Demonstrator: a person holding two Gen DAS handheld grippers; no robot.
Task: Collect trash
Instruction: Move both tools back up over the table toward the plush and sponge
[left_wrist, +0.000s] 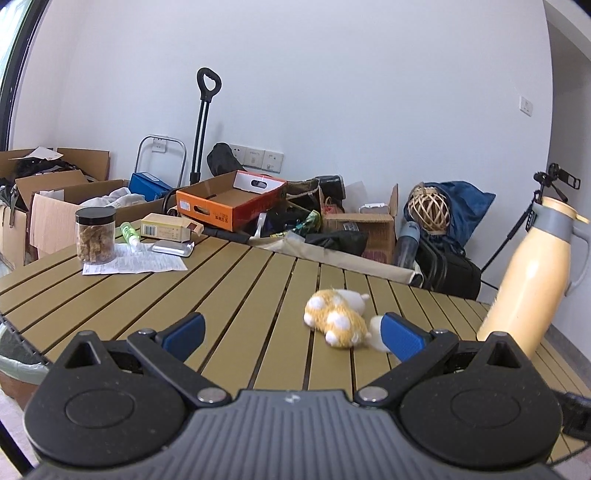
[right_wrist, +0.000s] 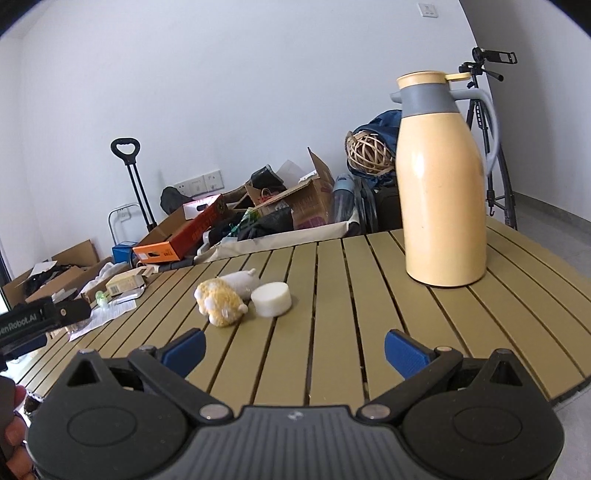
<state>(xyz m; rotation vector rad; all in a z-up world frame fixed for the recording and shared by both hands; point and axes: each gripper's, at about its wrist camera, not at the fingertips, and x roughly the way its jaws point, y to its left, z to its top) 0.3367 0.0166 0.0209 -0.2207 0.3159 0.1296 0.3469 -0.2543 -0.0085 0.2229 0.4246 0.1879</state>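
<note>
Right wrist view shows a squat white foam disc (right_wrist: 271, 299) touching a yellow-and-white plush toy (right_wrist: 221, 301) at 11 o'clock on the slatted worktop (right_wrist: 369, 295), both the right gripper (right_wrist: 295, 350) and left gripper (left_wrist: 293, 332) spread apart, empty.

A lived-in spare room, more storeroom than showroom. Ahead of the fingers stretches a slatted olive table (left_wrist: 236, 280), and beyond its far edge the floor is heaped: open cardboard boxes (left_wrist: 55, 199) off to the left of the fingers, an orange shoebox (left_wrist: 225, 206) straight out, a folding hand cart (left_wrist: 201, 125) propped at the bare white wall (left_wrist: 332, 92) with its socket plates (left_wrist: 258, 157). Household bits all around: a cream thermos jug (right_wrist: 443, 177) beyond the right fingertip, a plush toy (right_wrist: 221, 299) between the fingers' lines, a snack jar (left_wrist: 95, 236) far left. A tripod (right_wrist: 487, 110) stands in the right corner.
</note>
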